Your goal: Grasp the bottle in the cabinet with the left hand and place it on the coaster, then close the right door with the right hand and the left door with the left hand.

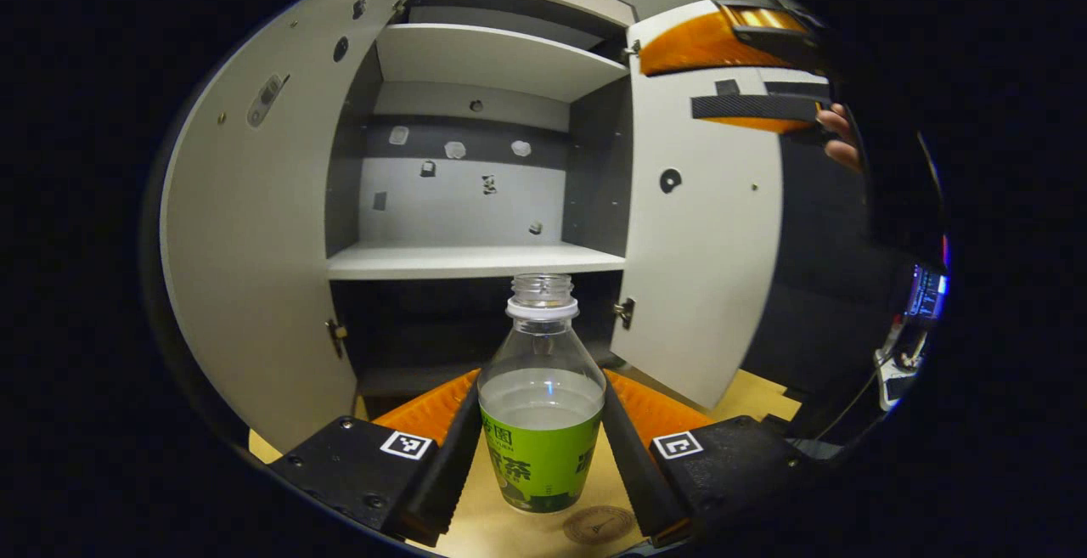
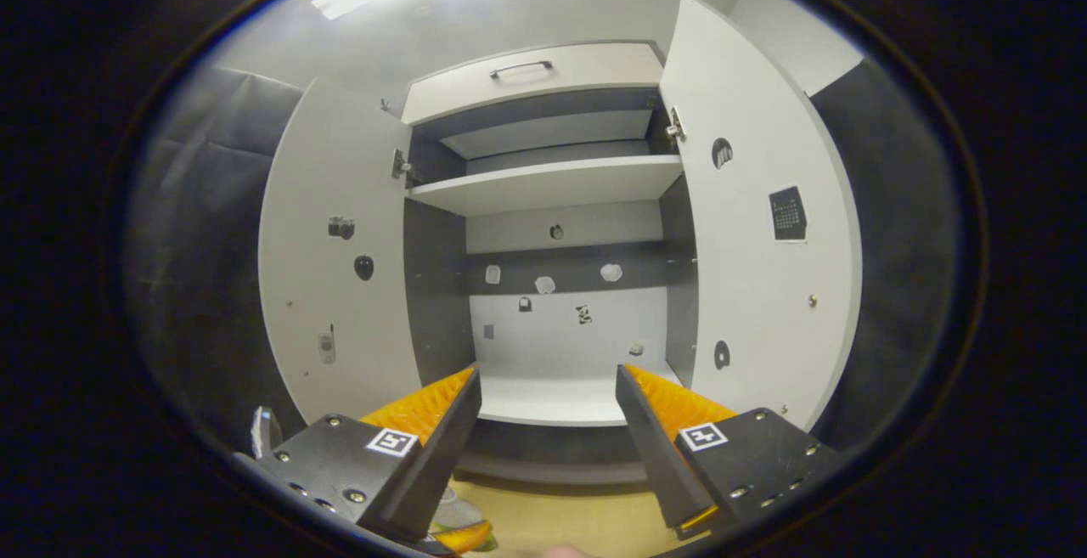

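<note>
In the left gripper view, the left gripper [image 1: 542, 448] at bottom centre is clenched on the bottle [image 1: 541, 397], both fingers pressed against its sides; the bottle stands upright, uncapped and green-labelled, above the wooden table [image 1: 475, 532], with the round coaster [image 1: 598, 525] just below and to its right; behind it the cabinet [image 1: 475, 261] stands with the left door [image 1: 255, 269] and right door [image 1: 705, 227] open; at upper right the right gripper [image 1: 747, 74] sits by the right door; in the right gripper view its fingers are spread apart, released, before the shelves.
</note>
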{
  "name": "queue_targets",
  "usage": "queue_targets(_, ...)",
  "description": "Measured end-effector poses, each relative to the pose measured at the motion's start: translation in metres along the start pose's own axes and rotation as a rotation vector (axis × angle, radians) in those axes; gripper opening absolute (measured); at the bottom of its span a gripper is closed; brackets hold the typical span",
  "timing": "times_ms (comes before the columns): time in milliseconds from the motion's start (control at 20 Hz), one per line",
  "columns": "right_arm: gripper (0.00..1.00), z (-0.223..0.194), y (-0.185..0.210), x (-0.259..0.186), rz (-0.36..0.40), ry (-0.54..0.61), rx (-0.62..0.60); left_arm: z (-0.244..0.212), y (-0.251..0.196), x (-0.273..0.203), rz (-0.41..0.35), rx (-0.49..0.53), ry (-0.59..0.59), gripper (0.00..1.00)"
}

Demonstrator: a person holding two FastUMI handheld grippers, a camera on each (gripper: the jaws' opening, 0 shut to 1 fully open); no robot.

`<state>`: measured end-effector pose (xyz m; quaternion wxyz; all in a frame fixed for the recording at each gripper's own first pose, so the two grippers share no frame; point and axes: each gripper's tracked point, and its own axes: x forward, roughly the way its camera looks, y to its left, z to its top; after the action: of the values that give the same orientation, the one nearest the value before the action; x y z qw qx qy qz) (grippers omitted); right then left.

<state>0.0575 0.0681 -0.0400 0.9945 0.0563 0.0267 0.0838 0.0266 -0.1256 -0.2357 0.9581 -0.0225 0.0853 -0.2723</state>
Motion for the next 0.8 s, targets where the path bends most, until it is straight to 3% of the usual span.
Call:
queue_targets(50,0.96,-0.001,-0.001,-0.001,-0.005,0.004,-0.006,-0.007,-0.009,-0.001,-0.028,0.002,-0.008,0.80)
queue_targets(200,0.92,-0.006,-0.007,-0.005,-0.027,0.011,-0.035,-0.027,-0.024,-0.005,-0.070,0.013,-0.033,0.80)
queue_targets(250,0.96,-0.008,-0.009,-0.006,-0.033,0.016,-0.044,-0.036,-0.030,-0.004,-0.091,0.015,-0.025,0.80)
queue_targets(300,0.92,-0.007,-0.012,-0.006,-0.043,0.018,-0.048,-0.048,-0.034,-0.005,-0.106,0.018,-0.008,0.80)
queue_targets(550,0.96,-0.013,-0.019,-0.009,-0.092,0.032,-0.006,-0.078,-0.052,0.004,-0.204,0.001,-0.024,0.80)
queue_targets(700,0.93,-0.020,-0.021,-0.014,-0.102,0.058,-0.032,-0.114,-0.062,0.003,-0.257,0.001,0.025,0.80)
queue_targets(800,0.96,-0.025,-0.026,-0.016,-0.124,0.068,-0.062,-0.126,-0.067,0.005,-0.282,0.030,0.028,0.80)
